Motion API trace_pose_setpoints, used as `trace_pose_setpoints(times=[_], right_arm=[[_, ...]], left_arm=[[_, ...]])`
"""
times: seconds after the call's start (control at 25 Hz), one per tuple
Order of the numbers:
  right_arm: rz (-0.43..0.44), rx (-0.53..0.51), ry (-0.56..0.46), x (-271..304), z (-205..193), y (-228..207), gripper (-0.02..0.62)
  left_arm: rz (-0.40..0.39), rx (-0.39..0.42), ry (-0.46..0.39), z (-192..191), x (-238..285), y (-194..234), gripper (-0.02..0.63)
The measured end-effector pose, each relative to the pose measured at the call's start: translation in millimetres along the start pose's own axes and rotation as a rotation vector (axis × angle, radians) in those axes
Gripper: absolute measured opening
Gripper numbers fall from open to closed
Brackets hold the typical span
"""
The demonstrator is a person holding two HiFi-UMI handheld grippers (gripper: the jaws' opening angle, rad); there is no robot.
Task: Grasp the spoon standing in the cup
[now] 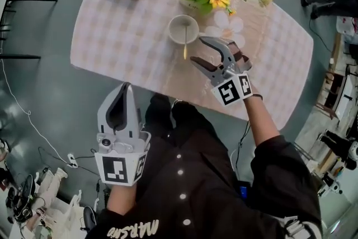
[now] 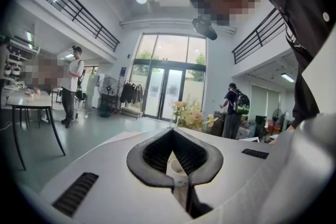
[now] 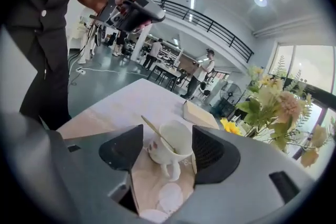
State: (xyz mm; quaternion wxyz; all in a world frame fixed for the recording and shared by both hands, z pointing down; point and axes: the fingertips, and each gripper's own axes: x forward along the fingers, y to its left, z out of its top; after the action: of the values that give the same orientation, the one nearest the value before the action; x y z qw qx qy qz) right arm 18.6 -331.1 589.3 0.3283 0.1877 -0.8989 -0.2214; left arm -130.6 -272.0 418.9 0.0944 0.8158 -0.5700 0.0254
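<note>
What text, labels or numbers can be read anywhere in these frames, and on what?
"MARS": pale lettering on the person's dark top, head view; the letters after it are unclear.
Cubes on the left gripper and right gripper: black-and-white square patterns only, no letters.
Cup: small coloured marks on its side, too small to read.
Nothing else is legible.

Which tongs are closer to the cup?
The right tongs, open just beside the cup; the left tongs are shut, back off the table.
</note>
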Motion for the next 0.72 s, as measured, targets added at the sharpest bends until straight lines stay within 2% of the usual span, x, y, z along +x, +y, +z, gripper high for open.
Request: trace_pose_setpoints(times=[0.16, 0.44, 0.72], right_arm=[[0.014, -0.11, 0.021, 15.9, -9.7, 15.7, 0.256], [0.025, -0.231, 0.035, 34.6, -14.8, 31.1, 0.19], [0.008, -0.285, 0.042, 42.1, -14.2, 29.7, 0.107]], left_arm=[[-0.006, -0.012, 0.028, -15.6, -1.7, -4.1, 0.015], [0.0, -0.032, 0.053, -31.6, -6.3, -6.3, 0.015], [0.005, -0.04, 0.064, -33.9, -3.3, -3.7, 0.015]])
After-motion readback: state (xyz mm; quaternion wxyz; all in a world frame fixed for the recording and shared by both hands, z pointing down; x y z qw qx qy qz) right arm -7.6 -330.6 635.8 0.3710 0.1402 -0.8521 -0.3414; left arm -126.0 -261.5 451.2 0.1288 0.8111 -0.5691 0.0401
